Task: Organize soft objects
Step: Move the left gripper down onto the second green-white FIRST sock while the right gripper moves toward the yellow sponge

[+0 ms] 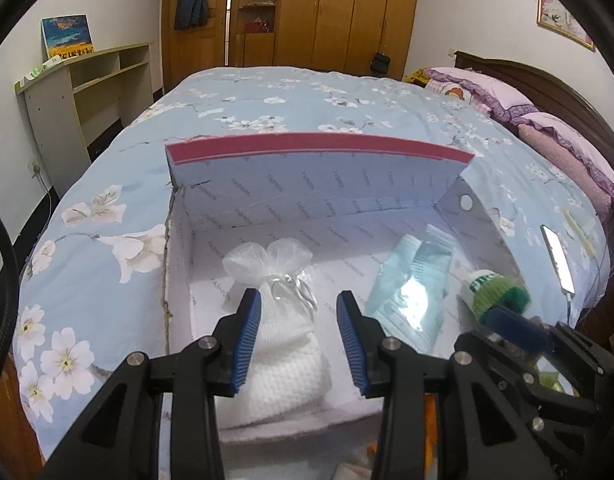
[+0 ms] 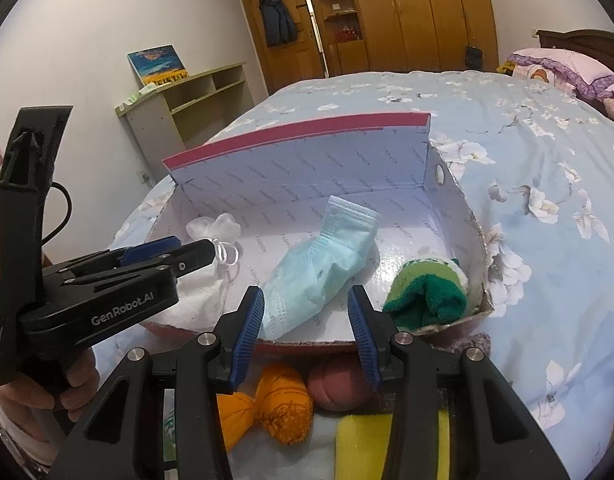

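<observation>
- Left wrist view: left gripper (image 1: 299, 334) has its blue ribbed pads spread, nothing pinched. The white waffle-knit drawstring pouch (image 1: 285, 354) lies between and below them on the floor of the open cardboard shoe box with the red-edged lid (image 1: 319, 178), which sits on the blue floral quilt (image 1: 107, 208).
- Same view: the pale blue pleated face mask (image 1: 411, 280) lies mid-box. The right gripper (image 1: 507, 316) shows at the right edge beside the green and white knitted sock (image 1: 495, 286).
- Right wrist view: right gripper (image 2: 305, 320) pads also apart and empty, hovering over the box's near edge with the mask's near end between them; the sock sits in the right corner, the pouch at left.
- Step, as I read it: both drops done, three items boxed.
- Next: orange cloth bundle (image 2: 275, 408), reddish-brown soft ball (image 2: 339, 386) and yellow sponge block (image 2: 363, 448) lie outside, near side. Either claw must drop low and close gently.
</observation>
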Available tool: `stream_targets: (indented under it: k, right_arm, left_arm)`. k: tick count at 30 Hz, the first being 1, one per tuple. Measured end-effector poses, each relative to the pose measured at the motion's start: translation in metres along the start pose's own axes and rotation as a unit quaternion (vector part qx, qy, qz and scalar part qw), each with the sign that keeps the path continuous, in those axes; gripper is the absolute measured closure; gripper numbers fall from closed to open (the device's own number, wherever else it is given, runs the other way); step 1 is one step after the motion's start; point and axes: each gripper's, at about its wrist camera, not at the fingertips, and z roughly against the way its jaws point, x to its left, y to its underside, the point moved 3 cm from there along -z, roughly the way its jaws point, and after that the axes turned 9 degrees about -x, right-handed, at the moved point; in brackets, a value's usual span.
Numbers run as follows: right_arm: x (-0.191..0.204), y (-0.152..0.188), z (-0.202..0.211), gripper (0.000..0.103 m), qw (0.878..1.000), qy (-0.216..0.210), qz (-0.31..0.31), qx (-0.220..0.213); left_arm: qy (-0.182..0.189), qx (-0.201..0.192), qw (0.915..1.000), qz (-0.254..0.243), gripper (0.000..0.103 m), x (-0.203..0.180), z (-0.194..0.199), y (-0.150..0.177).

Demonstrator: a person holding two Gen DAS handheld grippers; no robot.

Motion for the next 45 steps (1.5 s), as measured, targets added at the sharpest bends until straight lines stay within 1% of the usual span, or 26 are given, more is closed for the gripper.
stream_targets:
  k: [11, 22, 36, 45]
  right_arm:
    - [0.005, 0.004, 0.028, 0.058, 1.0, -0.005, 0.003, -0.011]
    - [0.01, 0.011, 0.052, 0.058, 1.0, -0.004, 0.011, -0.021]
    - [0.008, 0.022, 0.068, 0.058, 1.0, 0.0, 0.012, -0.023]
    - [0.004, 0.03, 0.074, 0.058, 1.0, 0.002, 0.01, -0.021]
  left_arm:
    - [0.016, -0.002, 0.9998, -0.01, 0.062, -0.012, 0.036, 0.015]
    - [0.034, 0.011, 0.9993, -0.013, 0.062, -0.023, 0.061, 0.04]
    - [0.048, 0.049, 0.9975, -0.016, 0.062, -0.028, 0.075, 0.077]
    - [0.061, 0.073, 0.9949, -0.035, 0.062, -0.039, 0.078, 0.1]
